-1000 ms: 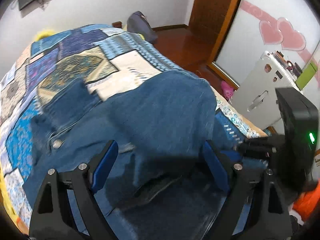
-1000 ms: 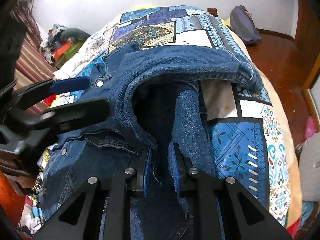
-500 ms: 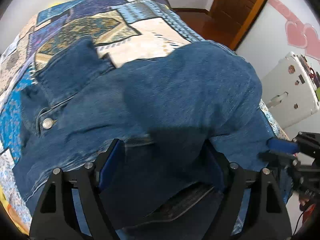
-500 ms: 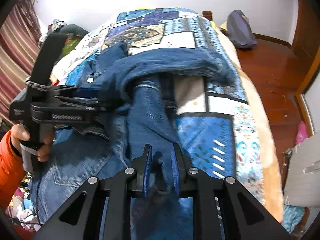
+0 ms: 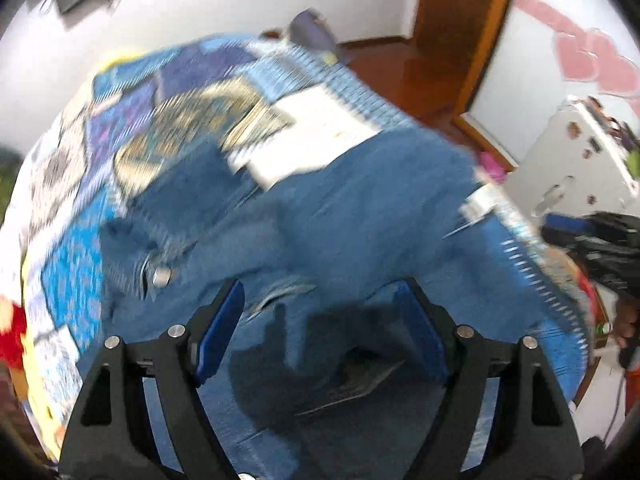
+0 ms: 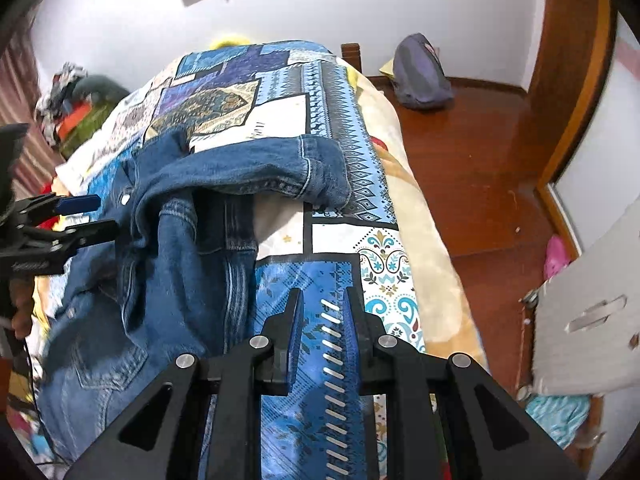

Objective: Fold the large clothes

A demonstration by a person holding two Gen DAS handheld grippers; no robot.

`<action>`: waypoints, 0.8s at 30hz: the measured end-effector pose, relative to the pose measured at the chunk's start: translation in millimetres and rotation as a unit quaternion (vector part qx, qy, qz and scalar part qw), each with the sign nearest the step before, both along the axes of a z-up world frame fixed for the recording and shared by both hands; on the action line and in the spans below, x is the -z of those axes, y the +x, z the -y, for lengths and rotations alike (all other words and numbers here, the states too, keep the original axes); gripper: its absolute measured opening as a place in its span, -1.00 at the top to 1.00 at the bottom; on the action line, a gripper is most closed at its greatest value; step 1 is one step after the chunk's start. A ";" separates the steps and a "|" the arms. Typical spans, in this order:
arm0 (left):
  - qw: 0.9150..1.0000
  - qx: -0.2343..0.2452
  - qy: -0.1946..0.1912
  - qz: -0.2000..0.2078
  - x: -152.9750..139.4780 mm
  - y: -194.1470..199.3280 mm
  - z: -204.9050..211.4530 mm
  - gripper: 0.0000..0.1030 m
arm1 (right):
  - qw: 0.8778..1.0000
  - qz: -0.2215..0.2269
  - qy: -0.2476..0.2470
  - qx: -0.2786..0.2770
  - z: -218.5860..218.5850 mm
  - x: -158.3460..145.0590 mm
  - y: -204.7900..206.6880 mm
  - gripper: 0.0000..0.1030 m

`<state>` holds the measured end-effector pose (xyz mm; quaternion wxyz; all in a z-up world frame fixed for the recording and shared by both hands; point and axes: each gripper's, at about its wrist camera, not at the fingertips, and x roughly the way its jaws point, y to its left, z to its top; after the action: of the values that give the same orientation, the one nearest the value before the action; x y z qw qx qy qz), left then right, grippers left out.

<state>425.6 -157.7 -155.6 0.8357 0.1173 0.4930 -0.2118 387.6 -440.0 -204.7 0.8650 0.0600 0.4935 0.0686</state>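
Observation:
A blue denim jacket (image 6: pixel 180 260) lies crumpled on the patchwork bedspread (image 6: pixel 320 120), one sleeve (image 6: pixel 260 168) folded across it toward the bed's right side. My right gripper (image 6: pixel 322 296) hovers over bare bedspread just right of the jacket, shut, with nothing between its blue pads. My left gripper (image 5: pixel 320 292) hangs open above the jacket (image 5: pixel 360 220), denim below the jaws and no pad pressing on it. From the right wrist view the left gripper (image 6: pixel 100 214) shows at the jacket's left edge, a hand holding it. The left wrist view is motion-blurred.
The bed's right edge drops to a wooden floor (image 6: pixel 480 160) with a purple bag (image 6: pixel 420 72) by the wall. A white case (image 6: pixel 592 312) stands beside the bed at the right. A heap of clothes (image 6: pixel 72 108) lies at the far left.
My right gripper slid right off the denim it had been pinching and now stands over the bedspread. The sleeve settled flat. My left gripper drew back from the jacket.

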 end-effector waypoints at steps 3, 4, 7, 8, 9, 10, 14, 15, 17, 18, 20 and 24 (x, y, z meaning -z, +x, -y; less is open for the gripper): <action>0.999 0.033 -0.008 0.013 -14.1 1.4 33.7 -0.54 | 1.000 -0.005 0.017 0.009 1.9 1.2 2.1 0.71; 0.999 0.043 -0.009 0.013 -15.5 4.0 46.3 -0.54 | 1.000 -0.006 0.026 0.014 2.7 1.6 3.2 0.71; 0.997 0.074 0.014 0.014 -6.2 13.8 84.8 -0.54 | 0.998 -0.016 0.061 0.028 9.8 2.0 2.5 0.71; 0.996 0.084 0.028 0.009 3.2 18.2 97.1 -0.54 | 0.997 -0.018 0.069 0.032 12.1 2.1 2.0 0.71; 0.995 0.088 0.048 0.004 14.9 23.3 108.0 -0.54 | 0.997 -0.019 0.074 0.034 13.0 1.9 1.4 0.71; 0.994 0.083 0.070 0.005 26.0 28.6 115.5 -0.50 | 0.996 -0.019 0.077 0.037 14.3 1.8 0.4 0.71; 0.997 0.042 0.063 0.017 34.3 43.5 110.5 -0.06 | 0.996 -0.017 0.072 0.040 16.4 1.4 -4.7 0.71; 0.998 0.031 0.045 0.020 30.5 45.1 104.8 0.25 | 0.997 -0.017 0.071 0.040 16.7 1.9 -4.7 0.71; 0.999 0.014 0.021 0.024 19.8 48.1 92.3 0.45 | 0.997 -0.021 0.066 0.037 15.0 4.4 -2.2 0.71; 0.999 0.010 0.012 0.028 14.1 48.5 86.4 0.57 | 0.997 -0.023 0.062 0.036 13.6 5.4 -0.1 0.71; 0.999 -0.006 0.011 0.052 -0.4 48.3 70.7 0.71 | 0.997 -0.025 0.056 0.034 9.1 6.1 6.0 0.71; 0.996 -0.050 -0.020 0.077 -31.5 47.2 18.5 0.78 | 0.998 -0.012 0.066 0.007 -12.9 -3.3 19.4 0.71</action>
<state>472.8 -176.1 -124.1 0.8830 0.0917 0.4278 -0.1700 407.0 -427.1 -201.4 0.8534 0.1208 0.4982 0.0943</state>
